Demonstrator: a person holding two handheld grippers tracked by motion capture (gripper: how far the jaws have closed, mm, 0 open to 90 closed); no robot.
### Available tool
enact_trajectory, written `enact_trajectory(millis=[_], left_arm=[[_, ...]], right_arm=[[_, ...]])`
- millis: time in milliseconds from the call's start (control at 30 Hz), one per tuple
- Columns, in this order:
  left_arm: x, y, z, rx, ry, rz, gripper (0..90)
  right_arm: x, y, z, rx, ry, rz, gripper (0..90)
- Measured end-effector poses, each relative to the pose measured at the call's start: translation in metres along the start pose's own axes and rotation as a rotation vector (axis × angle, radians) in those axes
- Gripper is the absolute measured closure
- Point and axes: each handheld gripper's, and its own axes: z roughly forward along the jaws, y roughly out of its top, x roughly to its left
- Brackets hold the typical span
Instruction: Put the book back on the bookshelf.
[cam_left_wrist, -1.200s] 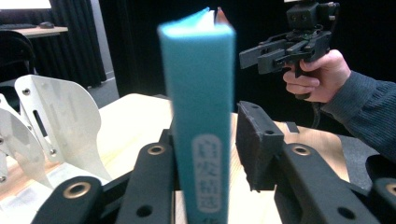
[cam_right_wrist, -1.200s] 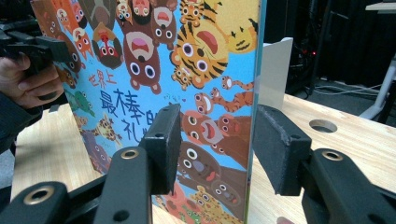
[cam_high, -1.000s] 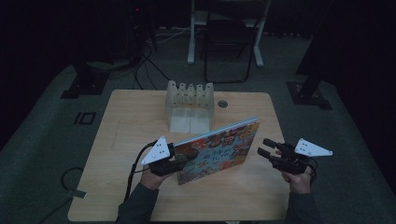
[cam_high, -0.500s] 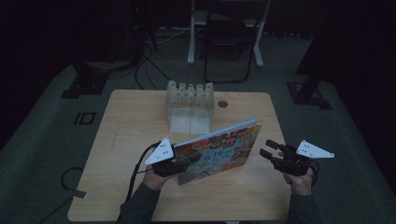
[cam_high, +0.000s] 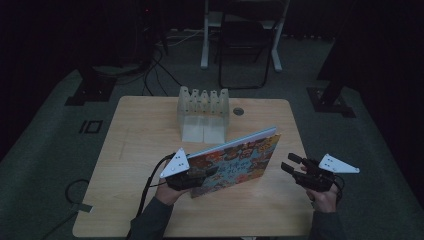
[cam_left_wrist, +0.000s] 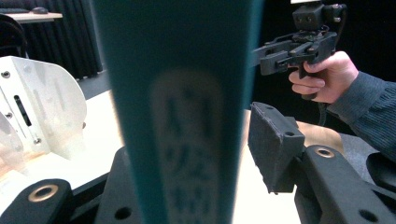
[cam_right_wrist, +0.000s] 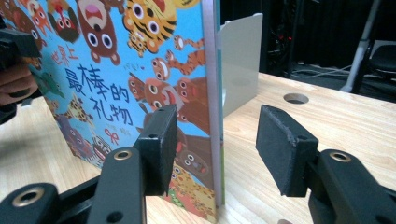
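Upright, the book (cam_high: 235, 162) stands between the opening left hand-held gripper (cam_high: 197, 176); right hand-held gripper (cam_high: 290, 165) gapes nearby.

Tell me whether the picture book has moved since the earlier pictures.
No. The picture book stands where it did: its top right corner keeps the same gap to the clear rack behind it.

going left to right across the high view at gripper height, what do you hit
left gripper → picture book standing on its edge on the table → right gripper, apart from the book
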Motion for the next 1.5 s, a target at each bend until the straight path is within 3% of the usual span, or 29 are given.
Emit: enact_trajectory(millis=[400, 900, 1500], left_arm=[[-0.003, -0.002, 0.003, 0.003, 0.001, 0.015, 55.0], [-0.002, -0.006, 0.004, -0.003, 0.013, 0.006, 59.3], [0.001, -0.008, 0.005, -0.024, 0.029, -0.009, 61.3]], right_arm=[[0.000, -0.013, 0.002, 0.077, -0.079, -0.007, 46.3], [0.000, -0.036, 0.008, 0.173, -0.161, -0.005, 46.8], [0.002, -0.051, 0.013, 0.237, -0.186, -0.005, 46.2]])
